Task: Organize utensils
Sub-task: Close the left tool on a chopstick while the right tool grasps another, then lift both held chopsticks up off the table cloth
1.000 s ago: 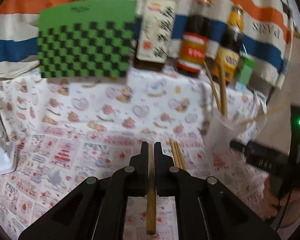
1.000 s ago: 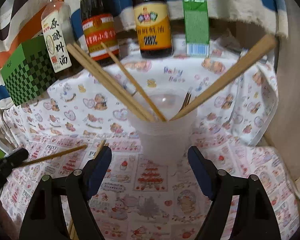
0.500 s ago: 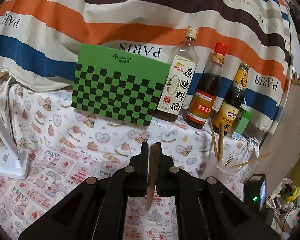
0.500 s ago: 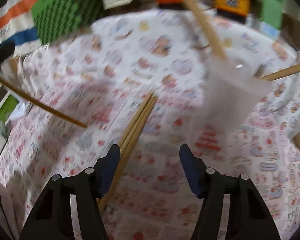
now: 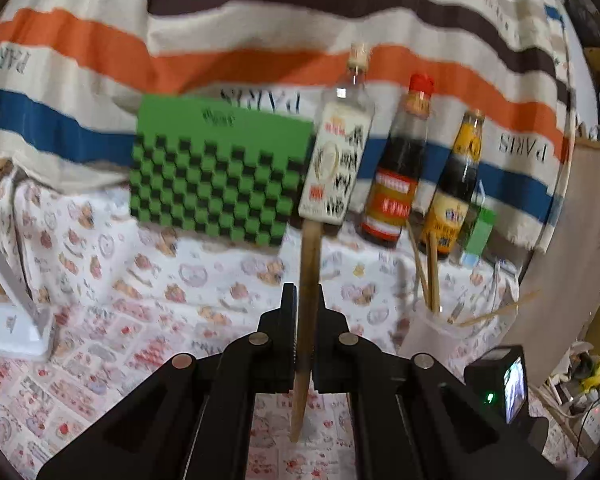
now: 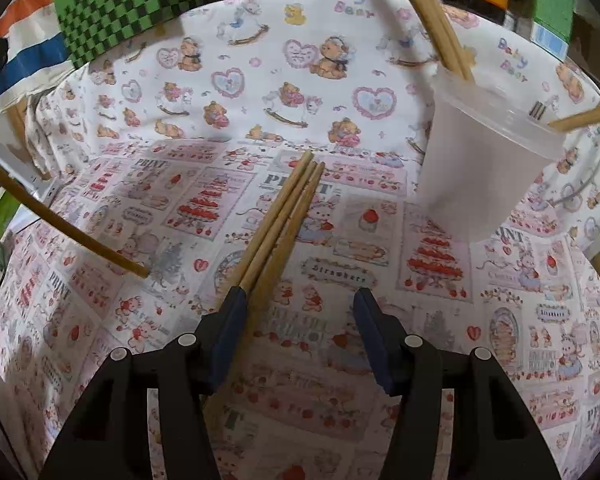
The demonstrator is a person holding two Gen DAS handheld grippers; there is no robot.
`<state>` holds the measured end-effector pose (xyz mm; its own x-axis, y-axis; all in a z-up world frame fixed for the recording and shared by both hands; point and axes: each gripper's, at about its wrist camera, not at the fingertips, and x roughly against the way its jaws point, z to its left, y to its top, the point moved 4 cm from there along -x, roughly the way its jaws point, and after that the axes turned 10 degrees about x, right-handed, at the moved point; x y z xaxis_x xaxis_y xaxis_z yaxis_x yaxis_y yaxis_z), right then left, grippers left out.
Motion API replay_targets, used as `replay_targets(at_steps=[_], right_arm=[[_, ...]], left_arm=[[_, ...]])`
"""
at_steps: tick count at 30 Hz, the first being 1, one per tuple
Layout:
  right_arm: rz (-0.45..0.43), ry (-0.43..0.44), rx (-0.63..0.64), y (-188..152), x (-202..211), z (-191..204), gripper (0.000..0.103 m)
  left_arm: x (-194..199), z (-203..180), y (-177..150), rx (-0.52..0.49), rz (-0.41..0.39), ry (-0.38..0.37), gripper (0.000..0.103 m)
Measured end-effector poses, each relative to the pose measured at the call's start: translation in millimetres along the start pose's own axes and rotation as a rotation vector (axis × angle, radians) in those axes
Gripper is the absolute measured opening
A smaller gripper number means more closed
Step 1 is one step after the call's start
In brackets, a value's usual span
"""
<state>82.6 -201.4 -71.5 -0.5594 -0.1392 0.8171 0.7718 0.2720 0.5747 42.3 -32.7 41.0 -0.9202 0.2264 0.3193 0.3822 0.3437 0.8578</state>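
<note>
Chopsticks [image 6: 278, 224] lie in a bunch on our surface [image 6: 420, 320], near the cup [image 6: 476, 168]. Our right claw [image 6: 298, 320] is closing around them, not yet squeezing. Our left claw [image 5: 302, 312] pinches one chopstick [image 5: 306, 320].

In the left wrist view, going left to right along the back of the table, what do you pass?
Green checkered box → white-label bottle → red-capped bottle → yellow-label bottle → small green carton.

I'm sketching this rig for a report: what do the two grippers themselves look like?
The left gripper is all black plastic: two angular arms with round silver rivets, ending in flat black fingers. The right gripper has the same black arms and rivets, but its fingers carry dark blue pads. No sleeves or cables show on either.
</note>
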Motion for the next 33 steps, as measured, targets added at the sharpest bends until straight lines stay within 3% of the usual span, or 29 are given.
replay_targets(at_steps=[2, 5, 7, 8, 9, 15, 21, 24, 26, 28, 33], right_arm=[[0.009, -0.019, -0.025, -1.1, -1.9, -2.5, 0.059], [0.006, -0.099, 0.043, -1.1, -0.8, 5.5, 0.058], [-0.003, -0.100, 0.068, -0.5, 2.0, 11.8, 0.041], [-0.004, -0.077, 0.075, -0.1, 3.1, 14.8, 0.020], [-0.003, -0.060, 0.076, -0.6, 3.6, 17.3, 0.009], [-0.117, -0.070, 0.049, 2.5, 26.1, 15.6, 0.008], [-0.301, -0.026, -0.008, 9.3, 64.4, 5.3, 0.008], [-0.334, 0.005, -0.022, 10.4, 70.8, 3.0, 0.008], [-0.297, 0.015, -0.013, 10.1, 66.3, 4.8, 0.008], [-0.182, -0.024, 0.016, 5.8, 49.3, 7.2, 0.008], [-0.096, 0.066, 0.004, -2.1, 30.0, 12.6, 0.008]], left_arm=[[-11.0, 2.7, -7.1, 0.013, 0.041, 0.010, 0.005], [-17.2, 6.4, -11.3, 0.036, 0.069, 0.016, 0.005], [-17.0, 6.8, -11.6, 0.036, 0.071, 0.019, 0.005], [-16.6, 7.1, -11.7, 0.039, 0.070, 0.016, 0.005], [-15.8, 7.6, -11.3, 0.045, 0.066, 0.015, 0.005], [-4.2, 8.1, -1.4, 0.033, 0.013, 0.016, 0.005], [-3.9, 12.8, 1.1, 0.035, 0.005, 0.045, 0.005], [-4.4, 12.8, 0.1, 0.036, 0.010, 0.043, 0.005], [-3.4, 11.6, -0.2, 0.024, 0.001, 0.052, 0.005], [-3.0, 10.4, -0.7, 0.009, -0.012, 0.068, 0.005], [-6.2, 5.9, -5.4, -0.041, -0.022, 0.097, 0.005]])
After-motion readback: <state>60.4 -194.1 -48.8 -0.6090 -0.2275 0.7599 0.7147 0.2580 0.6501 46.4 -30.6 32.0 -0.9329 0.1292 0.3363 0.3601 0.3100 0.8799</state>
